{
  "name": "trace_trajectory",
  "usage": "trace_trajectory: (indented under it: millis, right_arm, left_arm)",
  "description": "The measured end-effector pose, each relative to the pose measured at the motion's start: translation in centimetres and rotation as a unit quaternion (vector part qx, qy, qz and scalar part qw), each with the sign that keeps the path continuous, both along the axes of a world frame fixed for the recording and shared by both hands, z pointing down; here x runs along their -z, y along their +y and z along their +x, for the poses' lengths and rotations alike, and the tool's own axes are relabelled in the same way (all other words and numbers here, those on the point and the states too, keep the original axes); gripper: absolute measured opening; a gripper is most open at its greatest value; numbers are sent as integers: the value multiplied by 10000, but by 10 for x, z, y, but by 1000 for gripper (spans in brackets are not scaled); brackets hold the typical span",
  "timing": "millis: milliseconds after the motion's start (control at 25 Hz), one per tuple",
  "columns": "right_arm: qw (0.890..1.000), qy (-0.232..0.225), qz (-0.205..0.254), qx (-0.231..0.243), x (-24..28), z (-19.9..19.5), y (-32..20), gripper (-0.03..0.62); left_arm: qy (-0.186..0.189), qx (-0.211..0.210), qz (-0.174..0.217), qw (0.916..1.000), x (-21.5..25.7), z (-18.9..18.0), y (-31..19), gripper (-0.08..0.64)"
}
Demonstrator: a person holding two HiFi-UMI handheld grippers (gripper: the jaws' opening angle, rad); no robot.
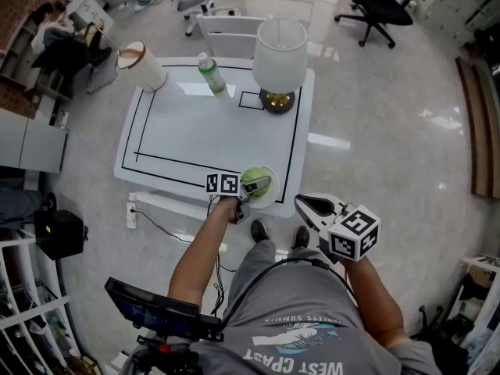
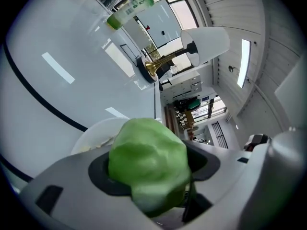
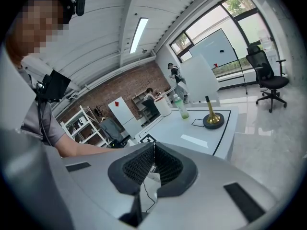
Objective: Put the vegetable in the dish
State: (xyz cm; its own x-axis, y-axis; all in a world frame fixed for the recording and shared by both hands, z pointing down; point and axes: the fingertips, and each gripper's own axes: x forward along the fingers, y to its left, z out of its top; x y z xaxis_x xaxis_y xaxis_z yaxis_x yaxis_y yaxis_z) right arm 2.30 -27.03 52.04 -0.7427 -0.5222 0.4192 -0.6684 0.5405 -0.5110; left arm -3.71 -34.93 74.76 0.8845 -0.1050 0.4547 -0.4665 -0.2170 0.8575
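A light green, lumpy vegetable sits between the jaws of my left gripper, which is shut on it. It hangs just over the white dish at the table's near right corner. In the left gripper view the vegetable fills the space between the jaws, and the dish's rim shows behind it. My right gripper is off the table to the right of the dish, its jaws shut with nothing between them; its ribbed pads meet.
The white table carries a black taped outline. A lamp with a white shade on a brass base stands at the far right, a green bottle beside it, and a white cylinder with a brown top at the far left. Office chairs stand beyond.
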Motion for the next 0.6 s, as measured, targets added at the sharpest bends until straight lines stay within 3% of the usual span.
trace_trajectory:
  millis: [200, 480, 600]
  right_arm:
    - [10000, -7, -16, -11, -3, 5, 5, 8]
    - [10000, -10, -20, 31, -3, 2, 3, 8]
    - [10000, 10, -33, 38, -3, 1, 3, 8]
  left_arm:
    - [-407, -197, 382, 9982, -1, -6, 2, 310]
    - [-1175, -736, 1237, 9826, -7, -5, 1, 407]
    - [-1277, -779, 1429, 9784, -6, -6, -2, 414]
